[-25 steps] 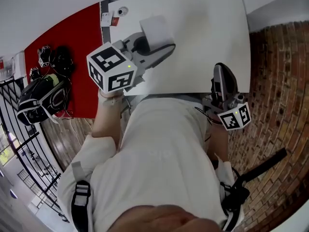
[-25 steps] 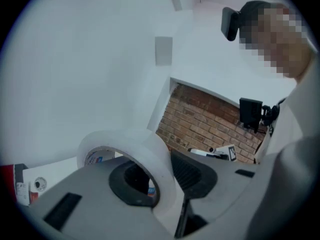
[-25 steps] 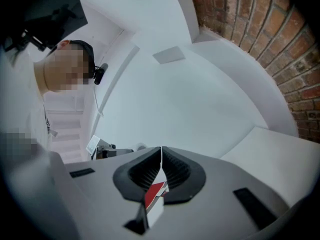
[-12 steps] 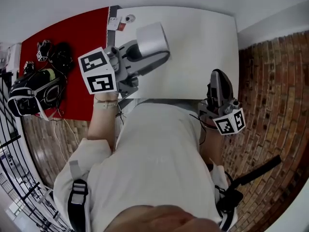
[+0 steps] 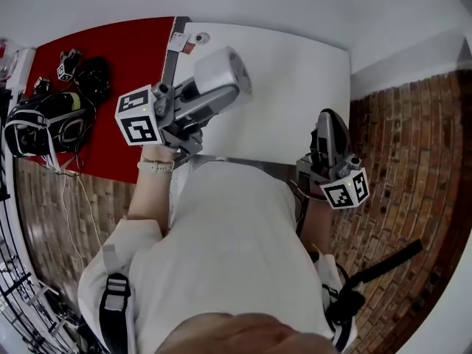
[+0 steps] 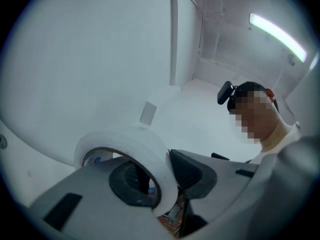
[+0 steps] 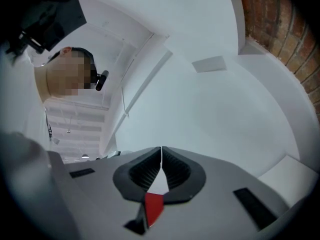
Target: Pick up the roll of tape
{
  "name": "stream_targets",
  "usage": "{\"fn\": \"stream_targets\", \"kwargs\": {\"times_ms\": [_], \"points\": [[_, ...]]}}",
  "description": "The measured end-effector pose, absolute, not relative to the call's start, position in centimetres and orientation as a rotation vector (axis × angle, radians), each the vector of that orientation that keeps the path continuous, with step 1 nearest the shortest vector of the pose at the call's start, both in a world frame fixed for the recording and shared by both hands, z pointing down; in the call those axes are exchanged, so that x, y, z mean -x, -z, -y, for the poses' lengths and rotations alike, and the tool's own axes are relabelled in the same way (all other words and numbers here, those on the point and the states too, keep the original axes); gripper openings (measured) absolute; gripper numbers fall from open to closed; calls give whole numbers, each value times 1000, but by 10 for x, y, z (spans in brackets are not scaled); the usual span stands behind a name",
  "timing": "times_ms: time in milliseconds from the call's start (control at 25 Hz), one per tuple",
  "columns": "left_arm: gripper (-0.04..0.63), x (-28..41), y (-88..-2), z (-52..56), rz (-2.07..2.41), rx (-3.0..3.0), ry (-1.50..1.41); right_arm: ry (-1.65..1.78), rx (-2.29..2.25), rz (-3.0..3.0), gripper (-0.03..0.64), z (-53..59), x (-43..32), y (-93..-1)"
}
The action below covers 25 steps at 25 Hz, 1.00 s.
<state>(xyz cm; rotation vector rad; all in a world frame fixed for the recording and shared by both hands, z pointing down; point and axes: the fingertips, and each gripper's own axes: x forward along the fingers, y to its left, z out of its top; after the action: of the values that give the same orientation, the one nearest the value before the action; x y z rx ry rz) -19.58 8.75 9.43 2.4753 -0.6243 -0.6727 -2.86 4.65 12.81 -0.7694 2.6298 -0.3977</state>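
The white roll of tape (image 5: 218, 71) hangs in the air above the white table (image 5: 295, 87), held by my left gripper (image 5: 225, 87). In the left gripper view one jaw reaches inside the roll's core and the other presses its outer wall, so the roll of tape (image 6: 132, 146) is clamped in my left gripper (image 6: 160, 176). My right gripper (image 5: 326, 126) hovers at the table's near right edge. In the right gripper view the right gripper (image 7: 161, 166) has its pads touching, with nothing between them.
A red floor area (image 5: 110, 57) with black bags (image 5: 51, 120) lies left of the table. A small object (image 5: 199, 38) sits at the table's far left corner. Brick floor (image 5: 398, 139) runs along the right. A person's white-clothed body fills the lower head view.
Both grippers have risen. The left one lifted the roll of tape off the table and tilted upward; the right one rose a little beside the table's edge.
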Motion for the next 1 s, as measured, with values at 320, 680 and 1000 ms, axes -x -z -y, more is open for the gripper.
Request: {"fn": "stream_targets", "kwargs": {"times_ms": [320, 680, 1000], "points": [[114, 201, -74, -121, 589, -2382, 957, 408, 672, -2638, 23, -56, 21, -112], [104, 214, -72, -152, 549, -2283, 1169, 444, 597, -2675, 23, -67, 27, -116], [98, 217, -73, -155, 531, -2249, 1237, 515, 568, -2667, 22, -63, 25, -124]]}}
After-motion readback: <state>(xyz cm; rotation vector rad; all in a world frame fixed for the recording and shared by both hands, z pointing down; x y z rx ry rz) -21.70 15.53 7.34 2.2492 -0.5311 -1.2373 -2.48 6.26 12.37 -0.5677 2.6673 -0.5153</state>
